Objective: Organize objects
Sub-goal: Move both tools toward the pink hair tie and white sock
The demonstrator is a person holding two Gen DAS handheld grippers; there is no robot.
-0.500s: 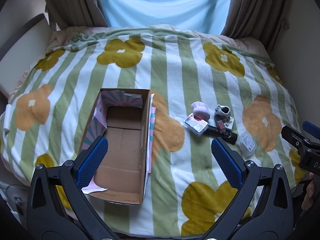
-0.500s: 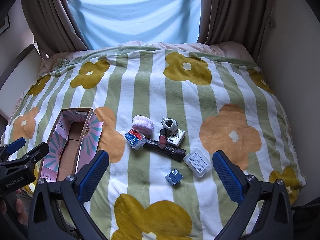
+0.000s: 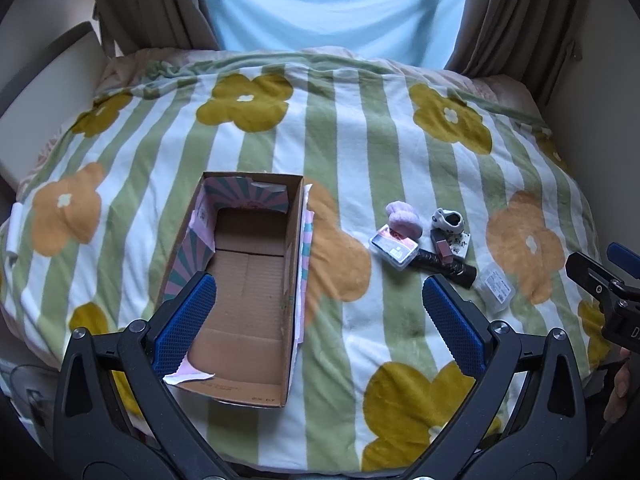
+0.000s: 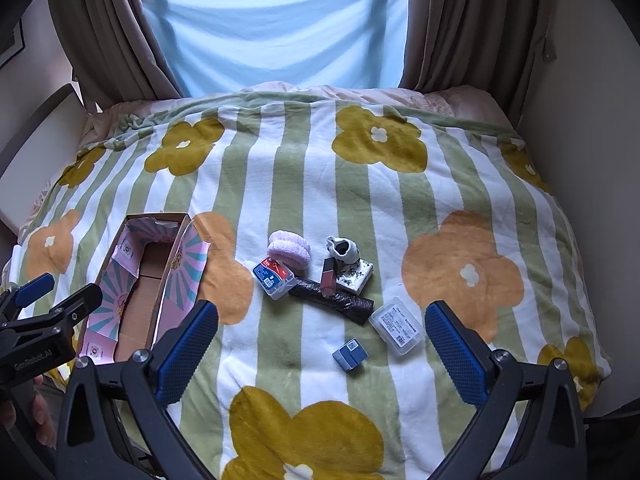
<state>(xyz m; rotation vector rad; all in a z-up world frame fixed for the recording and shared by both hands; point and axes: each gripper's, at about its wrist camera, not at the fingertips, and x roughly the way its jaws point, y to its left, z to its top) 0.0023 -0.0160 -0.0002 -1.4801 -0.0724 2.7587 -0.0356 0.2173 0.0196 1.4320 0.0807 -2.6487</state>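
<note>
A: Has either gripper moved in the last half second?
B: No change shows. The left gripper [image 3: 316, 282] and the right gripper [image 4: 320, 308] hang as before, jaws equally wide.
A: And the things on the bed?
B: The cardboard box [image 3: 294, 240] and the small items [image 4: 332, 300] have not shifted.

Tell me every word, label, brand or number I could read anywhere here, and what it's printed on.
"GenRobot.AI": on the black body of the left tool, seen at the left edge of the right wrist view.
"D": a cut-off start of lettering on the right tool, at the edge of the left wrist view.
Blue-labelled case, clear case, small blue box, cardboard box: print is there, too small to read.
</note>
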